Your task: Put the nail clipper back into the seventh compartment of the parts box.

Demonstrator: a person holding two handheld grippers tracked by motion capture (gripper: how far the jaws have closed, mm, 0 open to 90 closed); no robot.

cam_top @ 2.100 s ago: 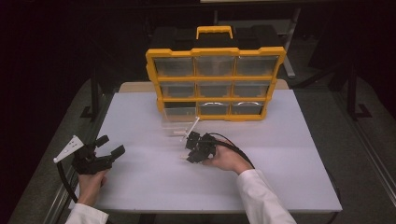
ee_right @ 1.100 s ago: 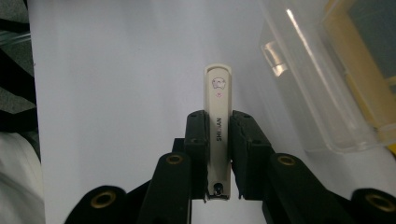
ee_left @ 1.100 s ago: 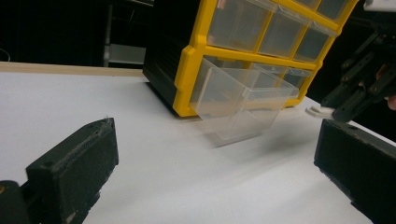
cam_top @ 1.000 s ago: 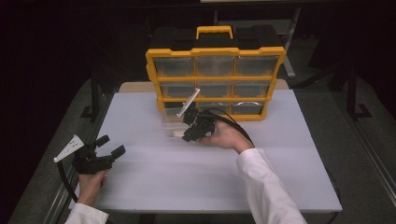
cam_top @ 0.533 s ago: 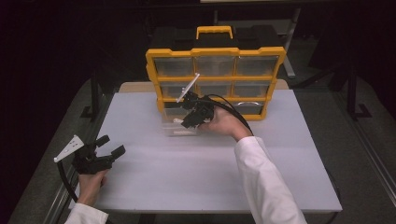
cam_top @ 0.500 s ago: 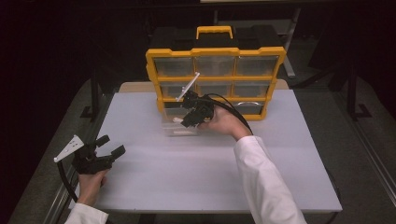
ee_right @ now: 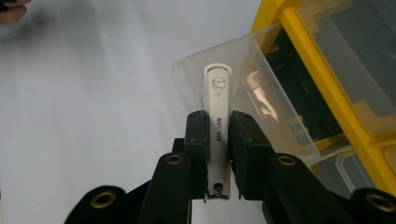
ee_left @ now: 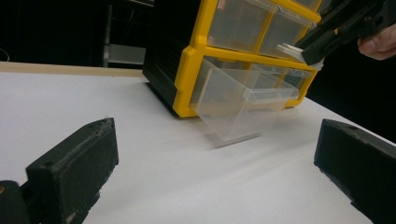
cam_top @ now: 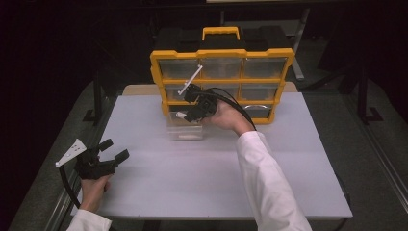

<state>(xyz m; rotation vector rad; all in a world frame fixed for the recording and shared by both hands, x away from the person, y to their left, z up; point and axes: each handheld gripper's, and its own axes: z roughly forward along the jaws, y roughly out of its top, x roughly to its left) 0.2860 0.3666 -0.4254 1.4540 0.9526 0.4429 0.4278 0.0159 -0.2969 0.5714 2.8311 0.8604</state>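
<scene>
Since the earlier frames the right gripper [cam_top: 185, 114] has travelled from the middle of the table [cam_top: 216, 173] up and back toward the yellow organiser [cam_top: 221, 52], carrying its load with it; the left hand has kept its place.

At the left, the left gripper [cam_top: 111, 151] rests near the table's near-left corner, jaws standing wide apart with nothing between them, as the left gripper view shows; it is well apart from the work.

Toward the middle, a clear drawer [cam_top: 185, 130] hangs pulled out of the organiser's bottom-left slot, tilted forward with its front edge down near the table; it seems empty, though the clear plastic makes that hard to judge.

Just above it, the right gripper is clamped on a slim white nail clipper [ee_right: 218, 126]; the jaws press its two long sides, the rear end sits between them, and the printed end juts forward over the drawer's open mouth [ee_right: 210, 70].

By my reading, the fetching and carrying are done, and the drawer is already open to receive; what is left is to lower the clipper in, let go, and likely push the drawer back into its slot.

The clipper is not yet inside; it hovers over the drawer's front rim.
</scene>
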